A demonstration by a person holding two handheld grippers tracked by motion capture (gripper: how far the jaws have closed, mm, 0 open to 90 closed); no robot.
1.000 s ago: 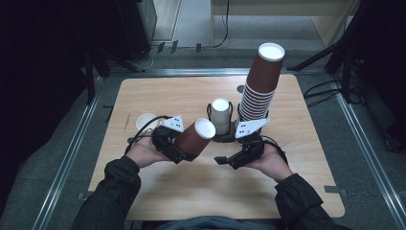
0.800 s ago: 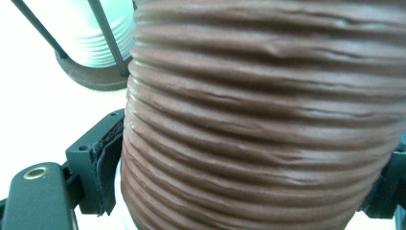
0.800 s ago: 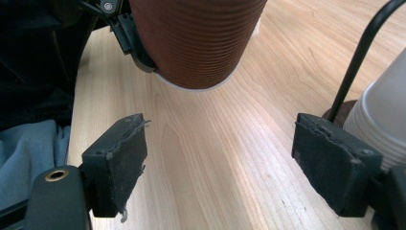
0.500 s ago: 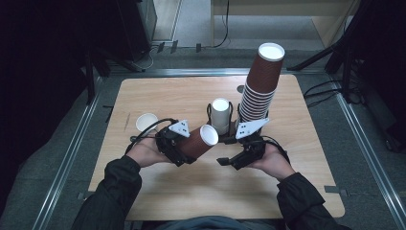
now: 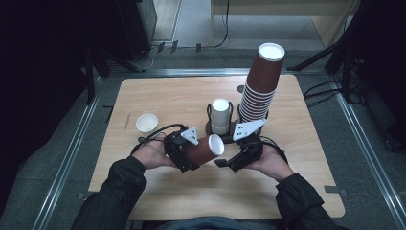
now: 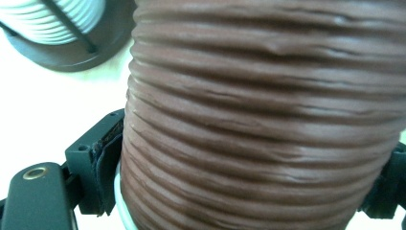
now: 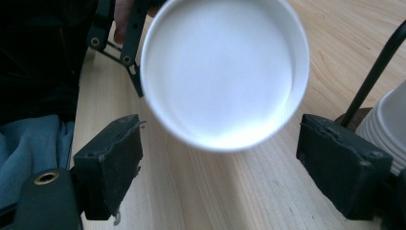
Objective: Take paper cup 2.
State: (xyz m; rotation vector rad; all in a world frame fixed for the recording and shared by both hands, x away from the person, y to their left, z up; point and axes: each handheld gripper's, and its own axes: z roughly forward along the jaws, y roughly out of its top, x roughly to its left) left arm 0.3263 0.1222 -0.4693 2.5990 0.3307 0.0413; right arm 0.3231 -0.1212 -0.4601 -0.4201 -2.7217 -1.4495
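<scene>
Cup in hand: the left gripper (image 5: 191,152) is clamping 1 brown ribbed paper cup (image 5: 203,149) around its sleeve, lying on its side above the near middle of the table (image 5: 158,96), white mouth facing the right gripper (image 5: 229,163).
Right gripper: its jaws are standing apart with nothing between the pads, the cup's white mouth (image 7: 224,72) hanging just ahead of them.
Handling: the cup is looking light and thin-walled, likely to dent under a hard squeeze; the corrugated sleeve (image 6: 268,120) is giving friction, so it should not be slipping.
Where to hold: a light pinch across the rim or the upper sleeve is looking safest, as the rolled lip is the stiffest part.
Nearby: a tall leaning stack of brown cups (image 5: 261,84) is standing beside a black holder with white cups (image 5: 220,115); 1 small white cup (image 5: 147,122) is sitting well apart at the left.
Surface: pale wood, smooth, level.
Room: dim, grey floor, metal rails, cables.
</scene>
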